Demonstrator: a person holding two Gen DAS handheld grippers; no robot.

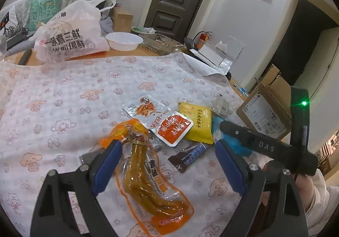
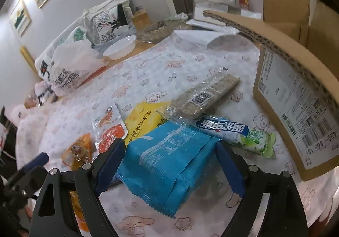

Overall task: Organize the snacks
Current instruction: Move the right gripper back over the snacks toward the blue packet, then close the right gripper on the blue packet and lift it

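A white tablecloth printed with pink cartoon dogs point(image 1: 63, 92) covers the table and carries a loose heap of snacks near its right edge. An open brown cardboard box with printed shipping labels point(image 2: 296, 92) stands at the right of the heap, its flap arching over the cloth. At the far left sit a white plastic shopping bag with black lettering point(image 1: 67, 33) and, beside it, a white plastic bowl point(image 1: 124, 41).

The largest snack, a blue foil packet with white print point(image 2: 167, 165), lies between the spread fingers of the right gripper point(image 2: 169, 171); whether the pads touch it I cannot tell. The left gripper point(image 1: 167, 165) is also spread wide, above a clear orange-edged pouch holding a brown chicken foot point(image 1: 148, 179), its left finger right at the pouch's edge.

Farther off lie a yellow foil packet with dark lettering point(image 1: 200, 123), partly under a small white-and-red sauce-style sachet point(image 1: 172, 128) and a white pouch with an orange picture point(image 1: 144, 108). A clear-wrapped grey cracker bar with a barcode point(image 2: 203, 95) rests across a white, blue and green candy roll wrapper point(image 2: 235, 133), just right of the blue packet. A small dark brown and blue wrapped bar point(image 1: 188, 156) lies between the left gripper's fingers, farther out.
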